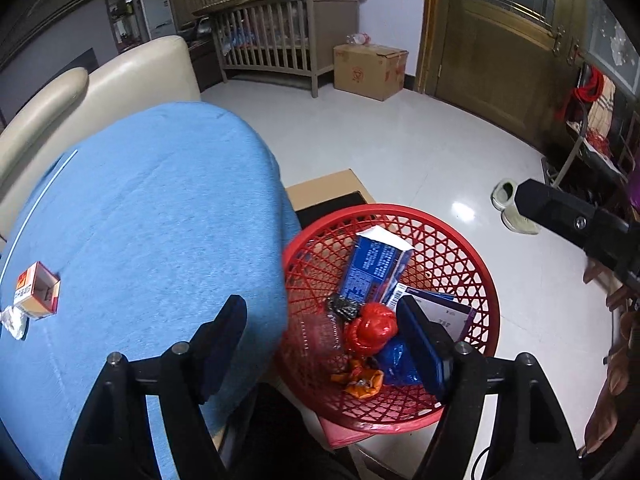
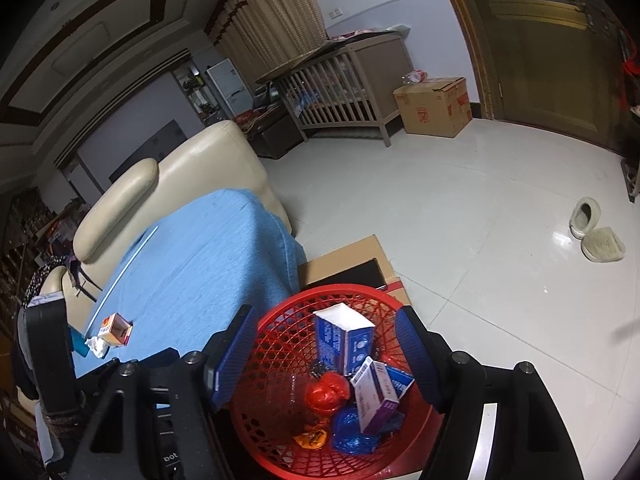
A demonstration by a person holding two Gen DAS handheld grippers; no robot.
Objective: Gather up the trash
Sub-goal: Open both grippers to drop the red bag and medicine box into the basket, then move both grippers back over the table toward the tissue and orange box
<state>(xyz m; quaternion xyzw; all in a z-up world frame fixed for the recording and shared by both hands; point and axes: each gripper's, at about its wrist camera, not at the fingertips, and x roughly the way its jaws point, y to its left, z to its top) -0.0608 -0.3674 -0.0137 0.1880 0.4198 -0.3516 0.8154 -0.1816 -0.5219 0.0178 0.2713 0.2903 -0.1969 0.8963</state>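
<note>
**Two open grippers above a red basket of collected trash**

Left gripper (image 1: 320,344): jaws spread wide, nothing between the pads. Its left finger lies over the blue cloth (image 1: 152,220); its right finger lies over the basket (image 1: 476,264). Right gripper (image 2: 326,354): jaws likewise apart and empty, framing the basket (image 2: 276,328) from above. One dark finger of the right gripper enters the left wrist view at the right edge, above the floor.

The basket is red plastic lattice, round, standing on a flat cardboard sheet (image 2: 352,256) just beside the cloth-covered seat. Contents: a blue-and-white carton (image 2: 344,340) leaning upright at the far side; a purple-and-white box (image 2: 378,396) tilted against it; a crumpled red wrapper (image 2: 326,394) near the middle; a blue plastic bag (image 2: 352,428) and an orange wrapper (image 2: 310,438) at the near side; a small dark crumpled scrap (image 1: 342,306), seen in the left wrist view, beside the carton. A clear plastic piece lies to the left of the red wrapper; what it is cannot be told.

Still on the blue cloth, well apart from the basket: a small open orange-and-white box (image 1: 38,294) and, touching it, a crumpled white tissue (image 1: 14,320).

Background: cream sofa (image 1: 120,76), crib (image 1: 276,36), brown carton (image 1: 370,70), wooden door (image 1: 500,48), a pair of slippers (image 2: 596,232) on the pale tiled floor (image 2: 460,208).
</note>
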